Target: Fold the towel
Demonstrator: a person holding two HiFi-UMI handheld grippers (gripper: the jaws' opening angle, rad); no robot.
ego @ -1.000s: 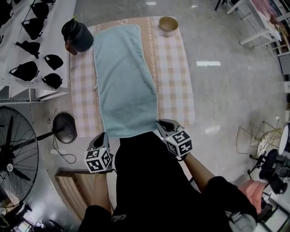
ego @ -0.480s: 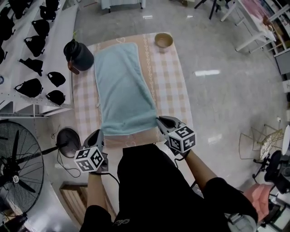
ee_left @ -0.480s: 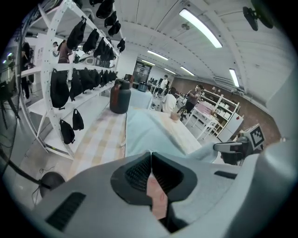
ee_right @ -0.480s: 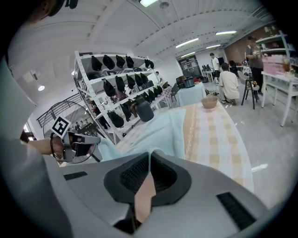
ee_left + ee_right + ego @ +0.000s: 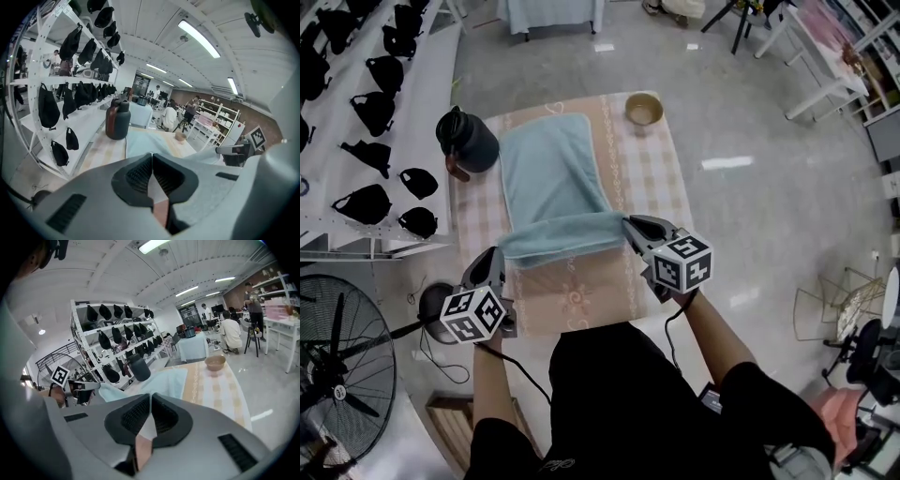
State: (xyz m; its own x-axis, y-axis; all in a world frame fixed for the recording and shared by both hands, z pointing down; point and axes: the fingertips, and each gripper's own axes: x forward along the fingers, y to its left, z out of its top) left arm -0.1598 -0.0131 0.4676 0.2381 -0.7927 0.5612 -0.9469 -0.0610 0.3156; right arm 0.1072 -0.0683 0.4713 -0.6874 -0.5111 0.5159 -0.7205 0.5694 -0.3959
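Observation:
A light blue towel (image 5: 551,169) lies lengthwise on the checked table (image 5: 654,192). Its near edge is lifted off the cloth and hangs between my two grippers. My left gripper (image 5: 499,257) is shut on the towel's near left corner, and pale fabric shows pinched between its jaws (image 5: 153,186). At the near right corner, my right gripper (image 5: 629,224) is shut the same way, with fabric caught in its jaws (image 5: 143,425). The raised edge sags over the middle of the towel (image 5: 165,380), which stretches flat beyond it toward the far end.
A black jug (image 5: 470,141) stands at the table's far left corner and a tan bowl (image 5: 644,109) at the far right. White shelves with black bags (image 5: 366,178) run along the left. A floor fan (image 5: 337,361) stands near left.
Both grippers have moved away from me over the table and risen, carrying the towel's near edge with them. The near part of the checked table is now uncovered.

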